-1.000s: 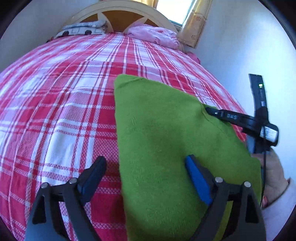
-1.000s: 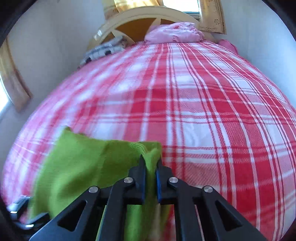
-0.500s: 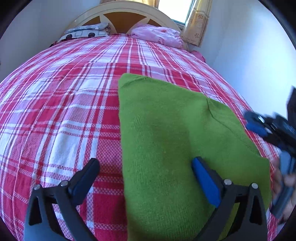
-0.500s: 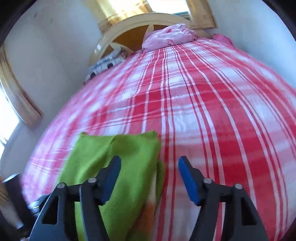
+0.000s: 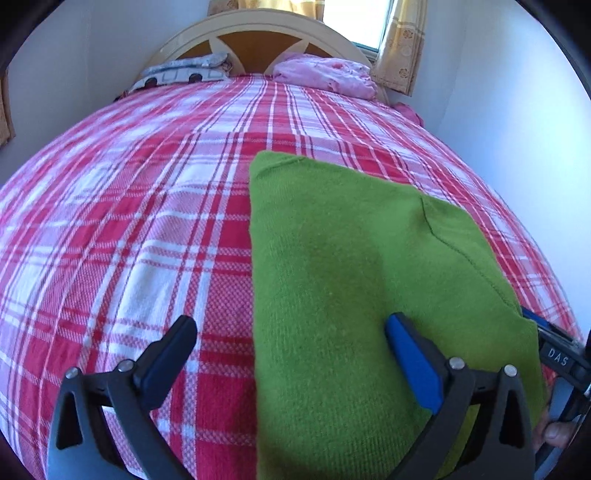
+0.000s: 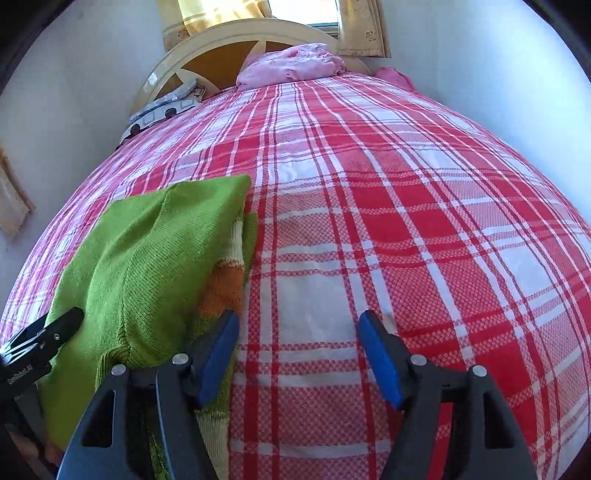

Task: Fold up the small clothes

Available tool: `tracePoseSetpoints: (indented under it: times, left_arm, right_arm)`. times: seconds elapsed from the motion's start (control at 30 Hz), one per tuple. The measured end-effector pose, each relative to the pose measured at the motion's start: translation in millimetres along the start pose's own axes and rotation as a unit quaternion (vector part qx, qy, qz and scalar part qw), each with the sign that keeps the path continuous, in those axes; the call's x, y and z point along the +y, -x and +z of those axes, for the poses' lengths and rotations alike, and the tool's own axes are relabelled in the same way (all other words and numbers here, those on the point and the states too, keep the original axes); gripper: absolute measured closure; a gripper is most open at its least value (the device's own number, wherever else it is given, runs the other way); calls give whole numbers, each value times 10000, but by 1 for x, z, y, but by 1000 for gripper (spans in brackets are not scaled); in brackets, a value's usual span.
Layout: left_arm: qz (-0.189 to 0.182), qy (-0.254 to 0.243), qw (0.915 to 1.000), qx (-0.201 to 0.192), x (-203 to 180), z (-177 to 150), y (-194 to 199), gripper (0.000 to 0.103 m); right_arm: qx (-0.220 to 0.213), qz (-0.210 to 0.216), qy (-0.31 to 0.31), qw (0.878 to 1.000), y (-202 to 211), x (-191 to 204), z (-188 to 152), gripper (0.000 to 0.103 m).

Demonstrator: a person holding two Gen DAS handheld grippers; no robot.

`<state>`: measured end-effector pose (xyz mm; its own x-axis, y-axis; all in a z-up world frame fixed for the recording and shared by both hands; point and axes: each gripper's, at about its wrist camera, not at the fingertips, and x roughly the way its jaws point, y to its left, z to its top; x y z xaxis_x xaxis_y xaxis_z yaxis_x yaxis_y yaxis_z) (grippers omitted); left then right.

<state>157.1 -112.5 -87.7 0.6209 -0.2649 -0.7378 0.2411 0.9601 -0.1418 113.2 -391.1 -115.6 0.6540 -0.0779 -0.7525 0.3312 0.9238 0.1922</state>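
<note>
A green knitted garment [image 5: 351,258] lies folded flat on the red-and-white plaid bed cover [image 5: 129,221]. My left gripper [image 5: 290,325] stands wide open over the garment's near left edge, one finger above the knit and the other above the cover, gripping nothing. In the right wrist view the garment [image 6: 147,258] lies at the left, with an orange and pale striped layer [image 6: 225,284] showing under its right edge. My right gripper [image 6: 298,317] hovers just right of that edge; its jaws are opening, with only bed cover between them.
A bundle of pink cloth [image 5: 325,74] and a patterned pillow [image 5: 181,74] lie by the curved headboard [image 5: 258,33]. A white wall runs close along the bed's right side. A person's fingertip [image 5: 557,439] shows at the lower right edge.
My right gripper let go of the garment's folded edge, opened and drew away to the right. The garment now lies flat. My left gripper opened a little wider and stayed in place.
</note>
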Motion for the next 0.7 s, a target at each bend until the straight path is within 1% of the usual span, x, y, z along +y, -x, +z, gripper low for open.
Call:
tracePoseSetpoints:
  times: [0.1, 0.17, 0.23, 0.3, 0.33, 0.4, 0.43, 0.5, 0.57, 0.6, 0.67, 0.7]
  left_arm:
    - [-186, 225, 9995, 136, 7, -7, 4, 0]
    - [-535, 283, 9979, 241, 16, -9, 10, 0]
    - [-731, 312, 9962, 347, 22, -7, 15, 0]
    - [-838, 380, 9953, 304, 29, -1, 24, 1]
    - [-830, 399, 9956, 172, 32, 3, 30, 1]
    - [-866, 404, 9954, -109, 35, 16, 38, 1]
    - [-894, 400, 9951, -153, 34, 22, 38, 1]
    - [-932, 336, 9951, -28, 28, 37, 25, 1]
    - [-952, 391, 9946, 100, 26, 44, 10, 1]
    - [-987, 468, 9938, 214, 25, 45, 0, 2]
    - [-1271, 694, 9878, 568, 26, 43, -18, 11]
    - [-1482, 803, 9824, 801, 25, 40, -28, 12]
  right_arm:
    - [21, 73, -76, 9999, 0, -3, 0, 32]
    - [65, 226, -178, 9996, 0, -8, -1, 30]
    - [137, 313, -161, 9993, 1, -8, 0, 30]
    - [187, 428, -148, 9988, 4, -10, 2, 30]
    - [167, 525, -234, 9982, 8, -12, 2, 30]
    - [-80, 1153, -759, 9904, 21, -23, 2, 30]
    - [-256, 1533, -1006, 9827, 29, -27, 4, 30]
    - [-391, 1781, -1033, 9778, 35, -21, 10, 30]
    - [-298, 1797, -814, 9799, 32, -8, 21, 30]
    - [-184, 1675, -589, 9839, 26, 3, 27, 30]
    - [7, 1383, -279, 9900, 13, 15, 36, 30]
    - [167, 1217, -187, 9923, 1, 20, 38, 30]
